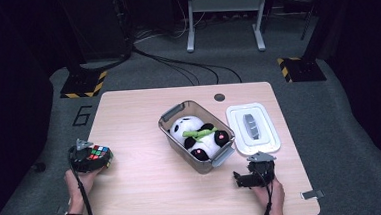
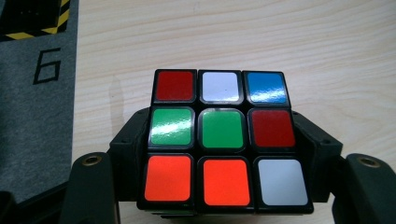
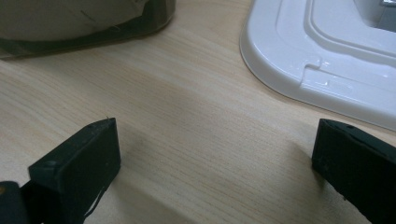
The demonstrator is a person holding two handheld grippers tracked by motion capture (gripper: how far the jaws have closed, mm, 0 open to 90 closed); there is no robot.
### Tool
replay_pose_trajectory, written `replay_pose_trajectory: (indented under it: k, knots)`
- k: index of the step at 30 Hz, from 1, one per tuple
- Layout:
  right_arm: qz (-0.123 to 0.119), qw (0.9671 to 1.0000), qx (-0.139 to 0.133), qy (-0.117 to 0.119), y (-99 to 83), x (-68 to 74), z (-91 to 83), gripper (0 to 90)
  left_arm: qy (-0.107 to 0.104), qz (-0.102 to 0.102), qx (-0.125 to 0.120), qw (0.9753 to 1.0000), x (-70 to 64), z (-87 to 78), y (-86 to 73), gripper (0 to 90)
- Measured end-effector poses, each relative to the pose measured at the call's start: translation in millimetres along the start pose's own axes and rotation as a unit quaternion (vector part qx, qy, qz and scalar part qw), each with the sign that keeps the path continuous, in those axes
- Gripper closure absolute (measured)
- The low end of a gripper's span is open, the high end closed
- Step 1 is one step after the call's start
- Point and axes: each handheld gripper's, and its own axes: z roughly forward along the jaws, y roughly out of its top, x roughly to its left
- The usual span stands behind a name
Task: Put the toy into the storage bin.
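The left claw [image 1: 92, 157] is clamping a puzzle cube [image 2: 223, 140] between its jaws at the left edge of the counter [image 1: 148, 185], well apart from the clear bin [image 1: 175, 113] in the middle. The bin is already holding a plush panda [image 1: 200, 137]; its white lid [image 1: 268, 143] is lying just beside it on the right. The right claw [image 3: 212, 154] is hanging released and empty over bare counter near the lid. Step in hand looks like carrying the cube; next move is probably calling for a lift across and a drop into the bin beside the panda.

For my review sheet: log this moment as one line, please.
left tool: shut on cube | right tool: open, empty, near lid | bin: open, panda inside
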Motion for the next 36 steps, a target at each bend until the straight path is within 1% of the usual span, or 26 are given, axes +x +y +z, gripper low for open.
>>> replay_pose_trajectory:
  k: [1,2,3,5,7,9,12,13,14,15,16,18,20,23,25,26,29,34,36]
  knots:
    - [0.000,1.0000,0.000,0.000,0.0,0.0,0.0,0.4,0.000,0.004,-0.002,1.0000,-1.5,-1.8,1.7,34.1]
    - [-0.001,1.0000,0.000,0.001,0.0,-0.2,0.0,0.4,-0.005,0.001,0.000,1.0000,-2.4,-3.3,3.2,34.1]
    - [-0.002,1.0000,0.001,0.001,0.0,-0.3,-0.1,0.4,-0.011,-0.001,-0.008,0.9999,-3.0,-7.0,6.2,34.1]
    - [-0.001,1.0000,0.001,0.001,0.0,-0.2,-0.1,0.4,-0.016,0.005,-0.013,0.9998,-5.1,-14.2,11.2,34.1]
    - [-0.002,1.0000,0.001,0.001,0.0,-0.4,-0.1,0.4,-0.019,0.012,-0.023,0.9995,-8.2,-22.6,18.6,34.1]
    - [-0.002,1.0000,0.001,0.002,0.1,-0.5,-0.1,0.4,-0.026,0.015,-0.026,0.9992,-10.4,-29.8,25.2,34.1]
    - [-0.002,1.0000,0.001,0.003,0.1,-0.4,-0.1,0.4,-0.034,0.029,-0.030,0.9985,-17.6,-39.7,33.6,34.1]
    - [-0.003,1.0000,0.000,0.002,0.1,-0.7,0.0,0.4,-0.040,0.028,-0.031,0.9983,-20.5,-41.7,35.6,34.1]
    - [-0.002,1.0000,0.000,0.002,0.1,-0.6,0.0,0.4,-0.046,0.032,-0.031,0.9980,-22.8,-42.9,38.0,34.1]
    - [-0.001,1.0000,0.001,0.003,0.2,-0.5,0.0,0.5,-0.045,0.033,-0.037,0.9978,-26.3,-42.9,39.6,34.1]
    - [-0.001,1.0000,0.000,0.002,0.2,-0.6,0.0,0.5,-0.049,0.036,-0.032,0.9976,-29.1,-44.2,41.8,34.1]
    - [-0.001,1.0000,0.000,0.001,0.0,-0.5,-0.1,0.5,-0.058,0.038,-0.033,0.9970,-35.1,-45.4,45.1,34.1]
    - [-0.001,1.0000,0.000,0.002,0.0,-0.6,-0.1,0.5,-0.063,0.045,-0.034,0.9964,-42.0,-46.5,49.8,34.1]
    - [0.000,1.0000,0.000,0.001,0.1,-0.6,-0.1,0.5,-0.069,0.054,-0.034,0.9956,-48.2,-49.2,58.0,34.1]
    - [0.000,1.0000,0.000,0.001,0.0,-0.6,-0.1,0.5,-0.074,0.057,-0.042,0.9947,-53.4,-51.5,61.6,34.1]
    - [0.001,1.0000,0.000,0.001,-0.1,-0.4,-0.2,0.5,-0.078,0.063,-0.037,0.9943,-55.4,-53.6,63.5,34.1]
    - [0.001,1.0000,0.000,0.001,-0.1,-0.4,-0.2,0.5,-0.083,0.071,-0.037,0.9933,-62.2,-56.9,67.5,34.1]
    - [-0.001,1.0000,0.001,0.002,0.0,-0.4,-0.2,0.2,-0.104,0.082,-0.038,0.9905,-69.6,-62.5,75.9,34.1]
    - [-0.002,1.0000,0.001,0.002,0.0,-0.4,-0.2,0.1,-0.105,0.088,-0.041,0.9897,-74.1,-65.8,80.3,34.1]
